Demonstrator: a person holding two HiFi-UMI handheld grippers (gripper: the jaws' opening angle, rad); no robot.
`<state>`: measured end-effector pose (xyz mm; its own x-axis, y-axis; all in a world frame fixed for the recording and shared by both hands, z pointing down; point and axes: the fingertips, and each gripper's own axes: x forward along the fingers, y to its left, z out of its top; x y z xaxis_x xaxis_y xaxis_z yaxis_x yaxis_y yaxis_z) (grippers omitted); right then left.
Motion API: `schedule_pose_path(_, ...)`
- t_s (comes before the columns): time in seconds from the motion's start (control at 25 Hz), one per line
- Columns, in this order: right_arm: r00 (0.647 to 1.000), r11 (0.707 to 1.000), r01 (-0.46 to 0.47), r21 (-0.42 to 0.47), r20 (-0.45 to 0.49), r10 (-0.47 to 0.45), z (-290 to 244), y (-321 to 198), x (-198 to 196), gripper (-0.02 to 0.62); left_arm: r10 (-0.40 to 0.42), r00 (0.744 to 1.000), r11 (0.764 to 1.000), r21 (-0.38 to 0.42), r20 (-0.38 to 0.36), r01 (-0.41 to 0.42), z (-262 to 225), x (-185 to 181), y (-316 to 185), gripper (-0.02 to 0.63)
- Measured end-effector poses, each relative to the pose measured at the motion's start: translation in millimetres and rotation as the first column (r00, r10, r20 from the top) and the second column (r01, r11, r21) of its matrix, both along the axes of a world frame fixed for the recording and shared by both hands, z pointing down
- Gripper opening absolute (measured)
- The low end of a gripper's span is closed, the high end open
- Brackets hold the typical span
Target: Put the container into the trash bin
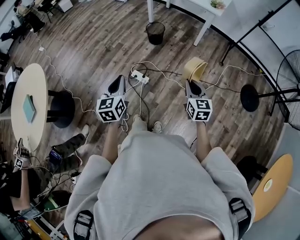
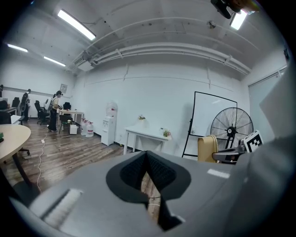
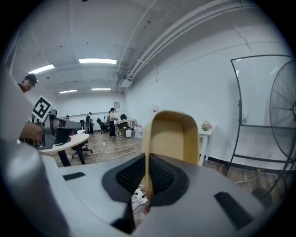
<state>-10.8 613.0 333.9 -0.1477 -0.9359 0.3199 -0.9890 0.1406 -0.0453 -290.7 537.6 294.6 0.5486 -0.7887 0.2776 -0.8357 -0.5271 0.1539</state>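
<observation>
The right gripper [image 3: 147, 162] has its fingers clenched on 1 side wall of the tan container [image 3: 169, 135]. The thin wall runs up between the 2 ribbed pads, and the tub rises above them with its hollow side facing the camera.

In the head view the container sits just beyond the right gripper's tip, in the air above the wood floor [image 1: 93, 51]. It is well short of the black mesh trash bin [image 1: 155, 33], which stands on the floor farther ahead, near a leg of a white table [image 1: 197, 7].

The left gripper [image 2: 147, 156] holds nothing. Its fingers are pressed together at the tips, and only floor shows through the slot lower down. It is held beside the right one, roughly level with it, in front of the person [image 1: 154, 187] in a grey sweatshirt.

A white power strip [image 1: 139, 76] and loose cables lie on the floor between the 2 grippers and a little ahead of them. A round table [image 1: 21, 84] with a teal item [image 1: 29, 108] on it stands off to the left. A standing fan [image 1: 290, 84] is at the far right.
</observation>
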Motion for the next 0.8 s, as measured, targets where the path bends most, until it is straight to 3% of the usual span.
schedule_pose_path(0.44, 0.999, 0.999, 0.032, -0.010, -0.011, -0.032, 10.2, -22.4, -3.0, 0.029, -0.030, 0.999, 1.000, -0.005, -0.010, 0.030, 8.5, -3.1, -18.2, 0.011)
schedule_pose_path(0.8, 0.999, 0.999, 0.029, -0.026, -0.017, -0.029, 18.2, -62.0, 9.4, 0.029, -0.003, 1.000, 1.000, -0.030, -0.022, 0.002, 23.4, 23.5, -64.2, 0.011)
